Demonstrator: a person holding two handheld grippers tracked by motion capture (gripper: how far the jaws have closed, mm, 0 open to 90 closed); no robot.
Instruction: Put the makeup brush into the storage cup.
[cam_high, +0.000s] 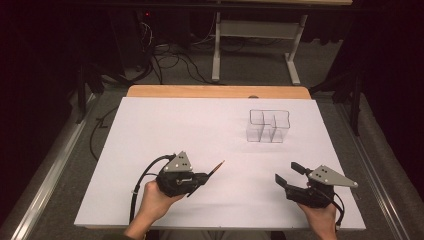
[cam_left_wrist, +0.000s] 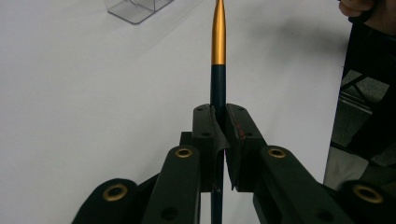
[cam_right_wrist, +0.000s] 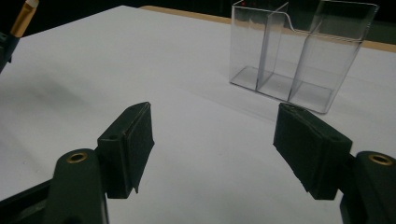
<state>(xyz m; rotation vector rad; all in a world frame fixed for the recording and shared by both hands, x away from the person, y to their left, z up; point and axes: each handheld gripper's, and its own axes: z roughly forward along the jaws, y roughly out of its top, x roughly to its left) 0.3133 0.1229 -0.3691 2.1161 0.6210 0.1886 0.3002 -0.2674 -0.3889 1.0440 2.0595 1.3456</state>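
A slim makeup brush (cam_high: 218, 167) with a dark handle and a gold ferrule (cam_left_wrist: 218, 42) is clamped in my left gripper (cam_high: 202, 177), which lies low over the white table top at front left. In the left gripper view the pads (cam_left_wrist: 233, 135) press on the dark handle and the gold end points away, toward the far right. My right gripper (cam_high: 287, 173) hovers at front right, its jaws wide apart with nothing between them (cam_right_wrist: 215, 126). A clear plastic organizer (cam_high: 268, 126) with several compartments (cam_right_wrist: 299, 56) stands upright beyond the right gripper.
The white table top (cam_high: 200, 130) has a wooden edge (cam_high: 215, 91) along its far side. Beyond it are floor cables (cam_high: 165, 60) and a grey desk frame (cam_high: 255, 30). The brush tip (cam_right_wrist: 23, 18) pokes in at the right gripper view's left edge.
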